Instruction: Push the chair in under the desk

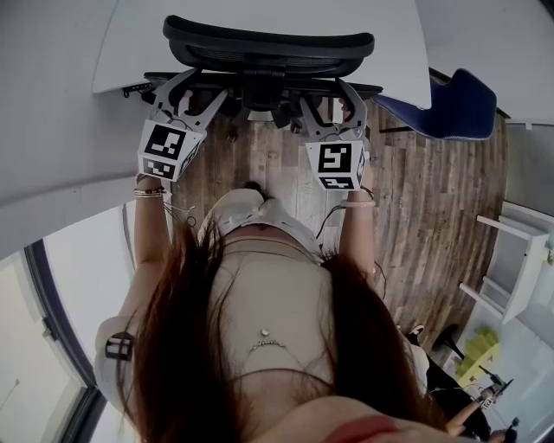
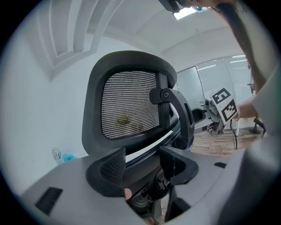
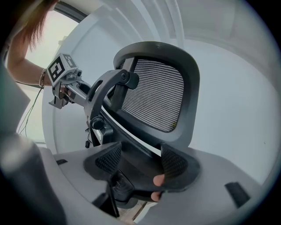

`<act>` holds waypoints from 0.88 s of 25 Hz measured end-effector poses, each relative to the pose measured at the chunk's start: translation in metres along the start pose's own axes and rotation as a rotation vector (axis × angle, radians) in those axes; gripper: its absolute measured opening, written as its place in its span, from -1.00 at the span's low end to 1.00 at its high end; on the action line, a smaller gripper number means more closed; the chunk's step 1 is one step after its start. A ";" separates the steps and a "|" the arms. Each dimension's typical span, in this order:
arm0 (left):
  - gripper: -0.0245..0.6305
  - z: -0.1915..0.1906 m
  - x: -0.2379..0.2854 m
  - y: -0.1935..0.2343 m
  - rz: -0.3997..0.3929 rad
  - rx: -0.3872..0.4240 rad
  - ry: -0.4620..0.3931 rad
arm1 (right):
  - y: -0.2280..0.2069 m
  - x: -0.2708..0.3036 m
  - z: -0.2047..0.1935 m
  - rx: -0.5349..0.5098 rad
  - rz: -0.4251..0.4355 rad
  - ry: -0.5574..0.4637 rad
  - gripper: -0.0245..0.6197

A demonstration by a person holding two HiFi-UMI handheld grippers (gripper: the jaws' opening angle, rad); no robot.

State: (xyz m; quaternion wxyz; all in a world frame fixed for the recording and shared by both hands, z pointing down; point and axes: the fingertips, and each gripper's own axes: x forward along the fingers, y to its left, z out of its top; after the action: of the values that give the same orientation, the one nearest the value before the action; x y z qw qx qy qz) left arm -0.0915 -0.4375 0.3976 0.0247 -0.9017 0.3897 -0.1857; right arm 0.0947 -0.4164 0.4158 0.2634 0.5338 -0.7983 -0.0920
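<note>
This looks like an office. A black mesh-backed chair [image 1: 268, 43] stands at a white surface [image 1: 130, 43], with a blue chair [image 1: 454, 108] near it on wood-plank flooring [image 1: 433, 199]. Across the room I can see glass partition walls [image 2: 206, 81] and a flat ceiling light panel [image 2: 186, 12]. White shelving [image 1: 519, 268] stands off to one side.

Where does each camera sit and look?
Head view: on the person's head, looking steeply down at the black mesh-backed office chair by the white desk; hair, arms, left gripper and right gripper show.
Left gripper view: rides the left gripper, facing the chair's headrest; its open jaws show.
Right gripper view: rides the right gripper, facing the headrest's other side; open jaws show.
Shared: each gripper view catches the other gripper.
</note>
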 end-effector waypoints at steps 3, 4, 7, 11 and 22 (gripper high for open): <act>-0.20 -0.001 -0.003 0.000 0.009 0.009 -0.001 | 0.001 -0.002 0.000 -0.010 -0.008 0.013 -0.03; -0.20 -0.001 -0.003 0.000 0.014 0.016 0.000 | 0.001 -0.002 0.000 -0.014 -0.014 0.016 -0.04; -0.20 0.000 -0.003 0.001 0.018 0.034 0.006 | 0.000 -0.004 0.002 -0.010 -0.027 0.023 -0.04; -0.20 0.006 -0.010 -0.004 0.020 0.047 -0.002 | -0.001 -0.015 0.010 0.039 -0.041 0.007 -0.11; -0.30 0.011 -0.044 -0.036 0.047 0.013 -0.061 | 0.010 -0.061 0.016 0.104 -0.086 -0.041 -0.38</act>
State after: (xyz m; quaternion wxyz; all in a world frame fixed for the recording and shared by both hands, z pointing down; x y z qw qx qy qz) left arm -0.0904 -0.3824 0.3802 0.0468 -0.8973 0.4087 -0.1603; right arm 0.0964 -0.3592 0.3868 0.2146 0.5786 -0.7835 -0.0724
